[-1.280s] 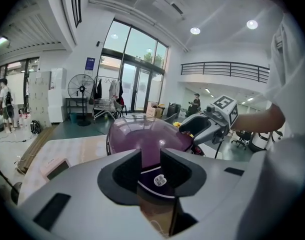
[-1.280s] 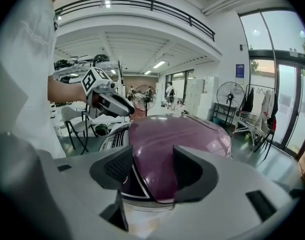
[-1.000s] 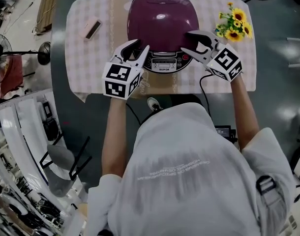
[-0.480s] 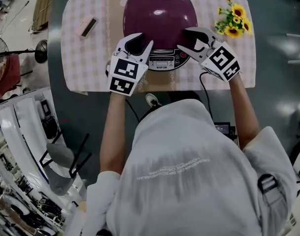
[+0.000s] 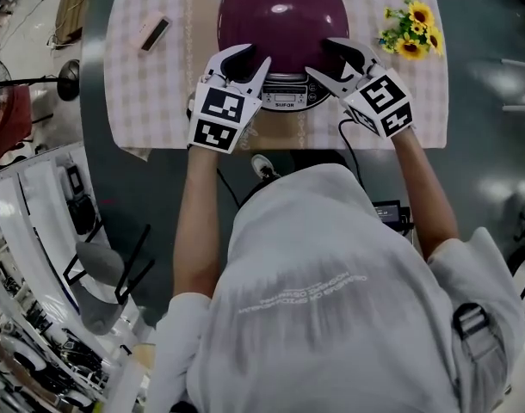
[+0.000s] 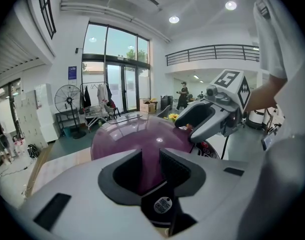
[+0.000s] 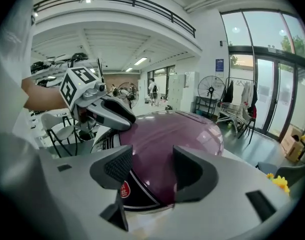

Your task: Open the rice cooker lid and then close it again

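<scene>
One person in a pale grey T-shirt (image 5: 331, 299) fills the lower part of the head view; the white print across the shirt's back is too blurred to read. Ahead stands a dark desk (image 5: 99, 144) under a pink-and-white checked cloth (image 5: 159, 101). At the cloth's middle sits the round, glossy purple rice cooker (image 5: 280, 15) with its domed lid down, so nothing inside shows. Its silver control panel (image 5: 285, 101) faces the person, and the brand line below the display is too small to make out.

The left tool (image 5: 248, 61), white with a black-and-white marker cube, is at the cooker's front left edge. Its jaws have just narrowed a little and stand slightly apart, gripping nothing, with the purple dome showing through the gap. The right tool (image 5: 327, 65) is at the front right edge. Its jaws have just widened and stand well apart around the lid's rim without pressing on it. A round red label (image 7: 124, 189) on the cooker's front cannot be read.

Yellow sunflowers (image 5: 409, 37) lie right of the cooker, and a small pink rectangular block (image 5: 153, 34) lies well to its left.
</scene>
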A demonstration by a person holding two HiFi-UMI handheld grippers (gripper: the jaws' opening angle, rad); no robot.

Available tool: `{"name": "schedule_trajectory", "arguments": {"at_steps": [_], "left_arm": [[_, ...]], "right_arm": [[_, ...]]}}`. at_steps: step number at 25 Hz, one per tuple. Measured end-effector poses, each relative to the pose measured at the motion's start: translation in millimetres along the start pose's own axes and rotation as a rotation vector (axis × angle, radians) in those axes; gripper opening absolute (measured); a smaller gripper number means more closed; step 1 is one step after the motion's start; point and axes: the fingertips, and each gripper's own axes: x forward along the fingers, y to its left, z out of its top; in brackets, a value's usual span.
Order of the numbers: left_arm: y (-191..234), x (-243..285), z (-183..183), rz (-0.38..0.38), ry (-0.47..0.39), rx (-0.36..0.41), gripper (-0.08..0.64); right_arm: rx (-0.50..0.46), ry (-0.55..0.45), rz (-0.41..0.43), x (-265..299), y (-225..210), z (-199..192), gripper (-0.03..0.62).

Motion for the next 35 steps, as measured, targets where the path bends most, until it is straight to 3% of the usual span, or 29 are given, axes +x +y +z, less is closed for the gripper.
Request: {"name": "schedule_trajectory", "arguments": {"at_steps": [20,35], "left_arm": [[0,1,-2,-0.001,-0.003,-0.011,0.110],[6,2,-11,0.046,-0.105,-0.073,0.117]], "right_arm": [[-0.014,-0.025,-0.048,3,2,-2,0.250],[0.045,0.002,-0.097,10,-4,-10,0.249]]}}
